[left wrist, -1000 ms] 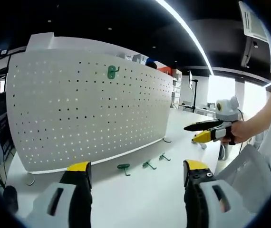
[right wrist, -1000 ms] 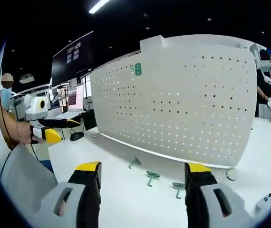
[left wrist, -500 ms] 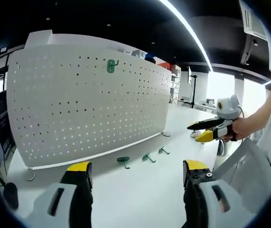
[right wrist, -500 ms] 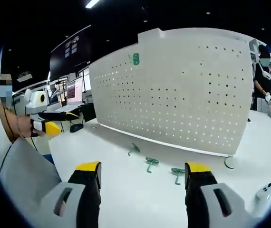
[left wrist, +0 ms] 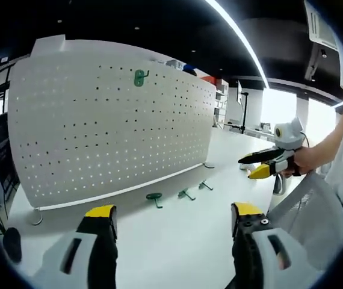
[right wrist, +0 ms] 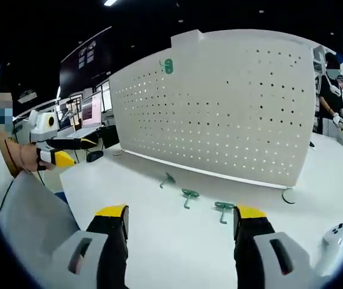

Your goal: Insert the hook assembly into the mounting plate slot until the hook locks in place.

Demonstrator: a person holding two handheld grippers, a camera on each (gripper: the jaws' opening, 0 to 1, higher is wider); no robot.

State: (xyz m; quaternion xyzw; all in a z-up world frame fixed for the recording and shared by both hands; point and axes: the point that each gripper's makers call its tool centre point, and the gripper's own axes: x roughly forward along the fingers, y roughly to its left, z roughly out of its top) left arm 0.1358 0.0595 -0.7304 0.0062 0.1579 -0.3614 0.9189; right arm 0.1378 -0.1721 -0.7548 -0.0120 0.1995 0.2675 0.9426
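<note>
White counter [left wrist: 177, 241] carrying upright pegboard [left wrist: 111, 126], three green hooks [right wrist: 189, 194] lying before it, both tools [left wrist: 173, 220] [right wrist: 180, 220] released, empty.

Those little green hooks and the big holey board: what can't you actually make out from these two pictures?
- Hooks on the table: too small in both views to see their locking ends.
- Mounted green hook high on the pegboard: too small to tell whether it is locked.
- Pegboard's back: hidden by the board itself.
- White object at the right gripper view's edge: cut off by the rim.
</note>
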